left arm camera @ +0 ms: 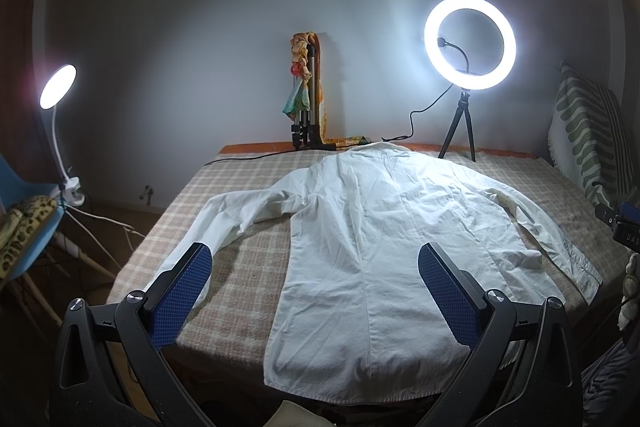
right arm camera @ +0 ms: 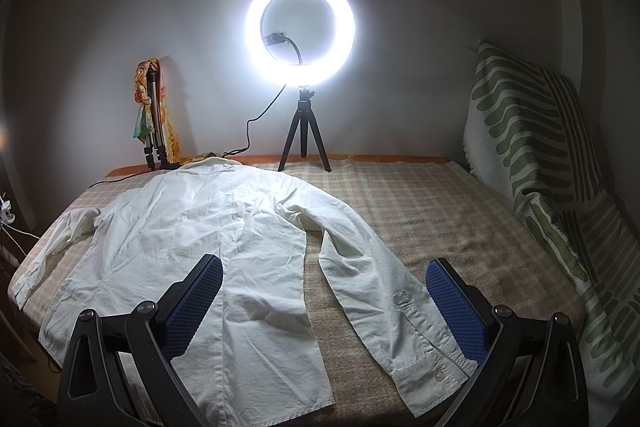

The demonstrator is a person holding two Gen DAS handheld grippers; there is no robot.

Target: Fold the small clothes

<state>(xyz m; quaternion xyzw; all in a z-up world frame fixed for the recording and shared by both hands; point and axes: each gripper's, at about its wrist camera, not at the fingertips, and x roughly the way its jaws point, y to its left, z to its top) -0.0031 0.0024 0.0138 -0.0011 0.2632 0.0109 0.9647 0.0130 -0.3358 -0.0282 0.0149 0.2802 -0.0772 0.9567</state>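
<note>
A white long-sleeved shirt (left arm camera: 372, 239) lies flat, back up, on the checked bed cover (left arm camera: 240, 187), collar at the far side and both sleeves spread out. My left gripper (left arm camera: 316, 267) is open and empty, held above the shirt's lower left part and left sleeve. In the right wrist view the shirt (right arm camera: 192, 227) fills the left half, and its right sleeve with the buttoned cuff (right arm camera: 416, 355) runs toward me. My right gripper (right arm camera: 324, 279) is open and empty above that sleeve and the hem.
A lit ring light on a small tripod (left arm camera: 470, 43) stands at the bed's far edge, with its cable. A folded tripod draped with a coloured scarf (left arm camera: 306, 87) leans on the wall. A striped pillow (right arm camera: 532, 131) is at the right. A clip lamp (left arm camera: 58, 87) and blue chair (left arm camera: 28, 227) stand left.
</note>
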